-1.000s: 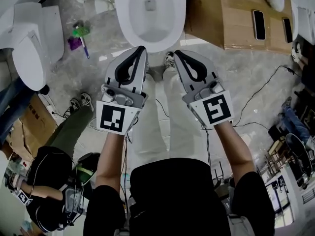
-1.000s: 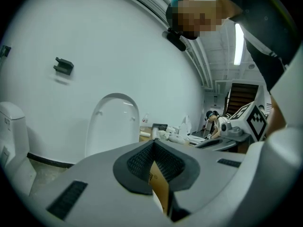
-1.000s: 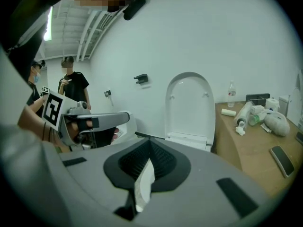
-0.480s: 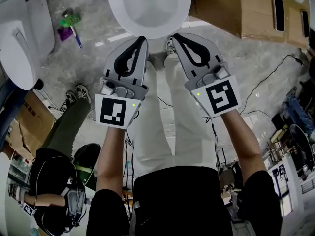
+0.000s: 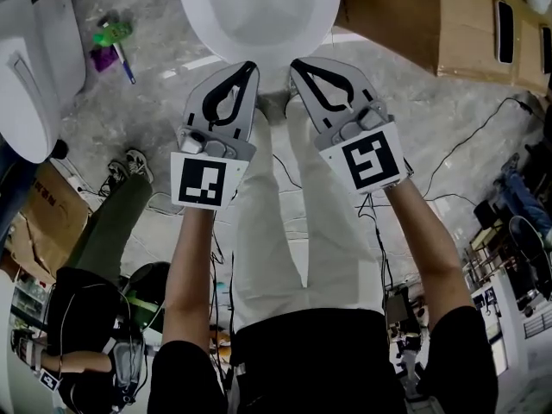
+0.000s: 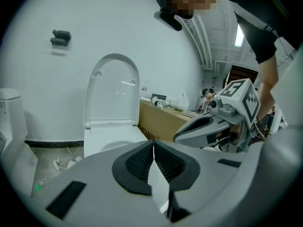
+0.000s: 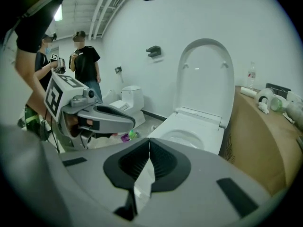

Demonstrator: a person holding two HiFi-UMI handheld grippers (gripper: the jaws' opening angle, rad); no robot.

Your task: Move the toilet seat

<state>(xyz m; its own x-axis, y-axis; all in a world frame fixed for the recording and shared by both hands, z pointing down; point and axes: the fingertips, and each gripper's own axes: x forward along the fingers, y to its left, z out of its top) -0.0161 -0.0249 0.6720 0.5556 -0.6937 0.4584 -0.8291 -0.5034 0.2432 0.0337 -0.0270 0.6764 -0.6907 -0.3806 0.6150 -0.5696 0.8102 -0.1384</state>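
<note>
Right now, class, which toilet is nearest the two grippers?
The toilet straight ahead with its lid up, beside the cardboard box: the left gripper and right gripper point at its bowl. The other toilet stands far left.

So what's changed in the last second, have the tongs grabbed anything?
Both the left tongs and right tongs have come in toward the toilet bowl; their tips now overlap its front rim in the head view. Nothing taken hold of: both stay shut and empty. The toilet seat stays upright, untouched.
</note>
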